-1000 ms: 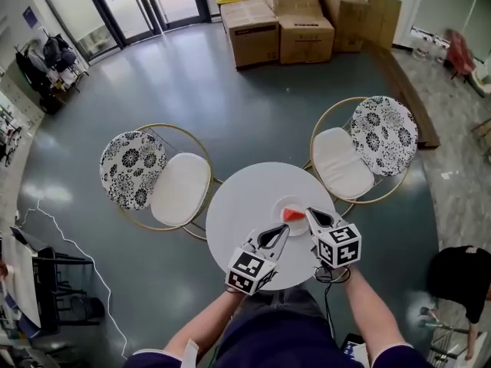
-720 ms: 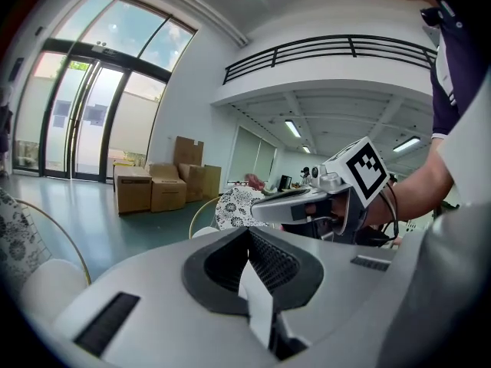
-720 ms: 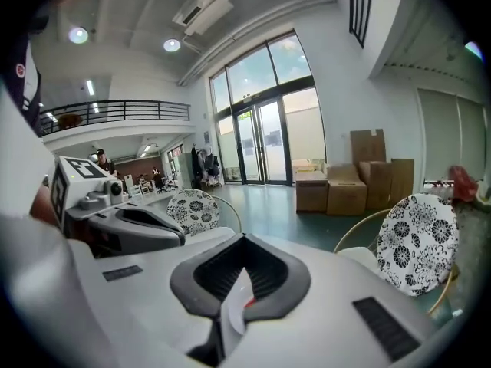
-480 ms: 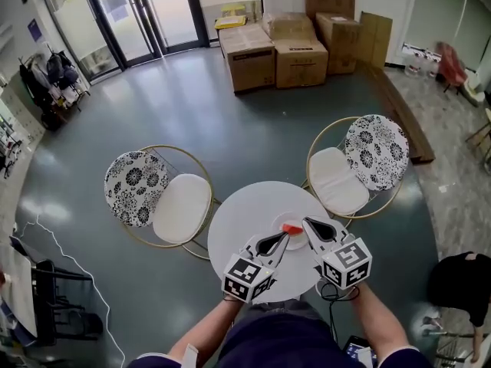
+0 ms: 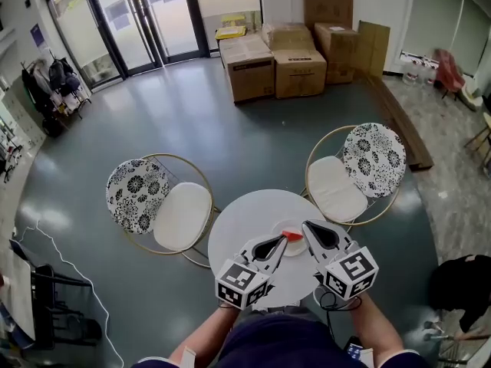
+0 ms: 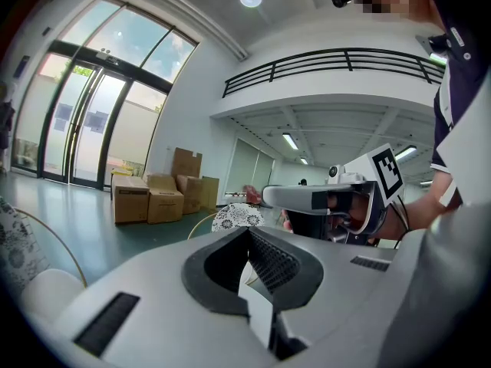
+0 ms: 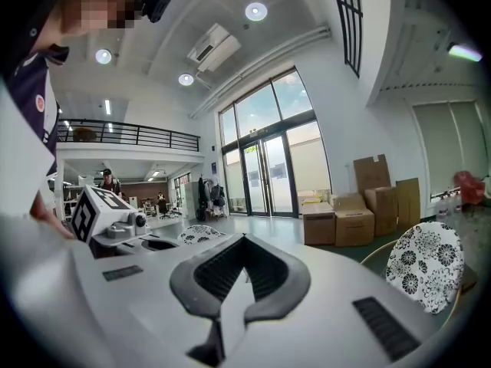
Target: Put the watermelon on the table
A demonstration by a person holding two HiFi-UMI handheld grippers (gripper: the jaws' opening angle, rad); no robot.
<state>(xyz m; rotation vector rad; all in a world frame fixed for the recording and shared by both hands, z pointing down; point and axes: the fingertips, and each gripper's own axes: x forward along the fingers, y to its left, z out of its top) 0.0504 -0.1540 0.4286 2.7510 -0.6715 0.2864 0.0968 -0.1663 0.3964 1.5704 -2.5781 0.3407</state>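
Looks done: watermelon [image 5: 291,235] sits near the counter's [image 5: 242,221] right edge; left tongs [image 5: 278,243] and right tongs [image 5: 308,227] are pressed together, empty.

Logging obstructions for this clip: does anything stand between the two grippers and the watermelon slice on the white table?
Nothing visible does. The watermelon slice lies uncovered on a plate on the round table. The left gripper and right gripper, both shut and empty, hover near it.

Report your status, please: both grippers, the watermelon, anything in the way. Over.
Left gripper and right gripper: jaws shut, empty, above the round table. Watermelon slice lies on the small plate there. Nothing in the way.
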